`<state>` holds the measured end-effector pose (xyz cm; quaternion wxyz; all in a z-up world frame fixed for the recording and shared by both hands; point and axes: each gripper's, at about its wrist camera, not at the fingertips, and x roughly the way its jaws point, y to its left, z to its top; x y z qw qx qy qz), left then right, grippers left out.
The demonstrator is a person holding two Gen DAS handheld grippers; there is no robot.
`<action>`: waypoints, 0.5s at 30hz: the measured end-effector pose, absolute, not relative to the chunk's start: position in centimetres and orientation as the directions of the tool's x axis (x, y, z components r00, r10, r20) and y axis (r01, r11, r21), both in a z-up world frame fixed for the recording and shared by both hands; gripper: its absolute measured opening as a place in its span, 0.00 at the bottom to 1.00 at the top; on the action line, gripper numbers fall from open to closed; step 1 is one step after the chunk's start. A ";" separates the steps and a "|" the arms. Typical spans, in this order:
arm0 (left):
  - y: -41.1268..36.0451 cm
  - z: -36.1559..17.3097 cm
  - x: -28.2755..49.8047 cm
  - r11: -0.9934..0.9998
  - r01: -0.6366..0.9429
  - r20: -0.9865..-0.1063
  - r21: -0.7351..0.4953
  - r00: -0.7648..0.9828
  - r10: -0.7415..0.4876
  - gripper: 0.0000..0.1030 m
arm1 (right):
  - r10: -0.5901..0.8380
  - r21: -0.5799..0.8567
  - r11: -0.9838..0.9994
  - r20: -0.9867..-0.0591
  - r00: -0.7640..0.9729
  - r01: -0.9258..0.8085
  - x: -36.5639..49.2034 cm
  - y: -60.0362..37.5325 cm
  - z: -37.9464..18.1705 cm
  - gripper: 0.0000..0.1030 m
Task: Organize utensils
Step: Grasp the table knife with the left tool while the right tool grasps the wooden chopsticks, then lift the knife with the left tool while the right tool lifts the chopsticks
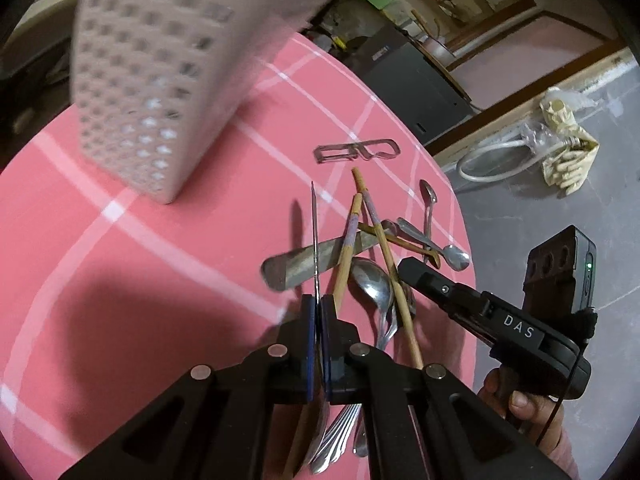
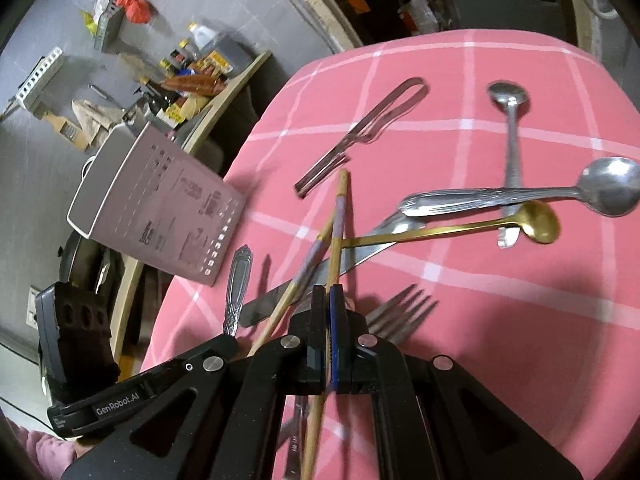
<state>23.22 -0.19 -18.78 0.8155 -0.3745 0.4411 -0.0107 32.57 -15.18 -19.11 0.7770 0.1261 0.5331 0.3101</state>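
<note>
A pile of utensils lies on the pink checked tablecloth (image 1: 120,272). My left gripper (image 1: 319,306) is shut on a silver utensil seen edge-on (image 1: 314,236), whose ornate handle (image 2: 238,288) sticks up in the right wrist view. My right gripper (image 2: 330,300) is shut on a wooden chopstick (image 2: 340,220) with a lilac band. A second chopstick (image 2: 308,264), a table knife (image 2: 320,276), a fork (image 2: 400,312), silver spoons (image 2: 520,196) and a gold spoon (image 2: 536,222) lie around it. A pink perforated holder (image 1: 152,80) stands on the table beyond the pile.
A metal clip-like tool (image 1: 356,150) lies past the pile. The table's edge (image 1: 460,208) curves close on the right, with grey floor, a white hose (image 1: 492,156) and a bag below. Shelves with bottles (image 2: 192,68) stand beyond the table.
</note>
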 end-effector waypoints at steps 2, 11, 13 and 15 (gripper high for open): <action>0.3 -18.8 22.7 0.713 -0.322 -0.711 -0.623 0.612 -0.345 0.03 | 0.612 0.532 0.781 -0.757 0.231 -0.327 32.8 -14.8 -19.2 0.03; 2.2 -18.6 20.3 0.688 -0.350 -0.705 -0.635 0.626 -0.332 0.03 | 0.592 0.535 0.796 -0.786 0.180 -0.282 34.4 -11.6 -20.6 0.29; 2.5 -18.6 20.0 0.687 -0.354 -0.706 -0.635 0.627 -0.329 0.04 | 0.570 0.512 0.811 -0.799 0.189 -0.283 34.8 -10.7 -20.4 0.29; 2.9 -18.8 19.9 0.693 -0.361 -0.717 -0.625 0.617 -0.325 0.04 | 0.537 0.479 0.832 -0.822 0.191 -0.278 35.3 -9.7 -20.2 0.29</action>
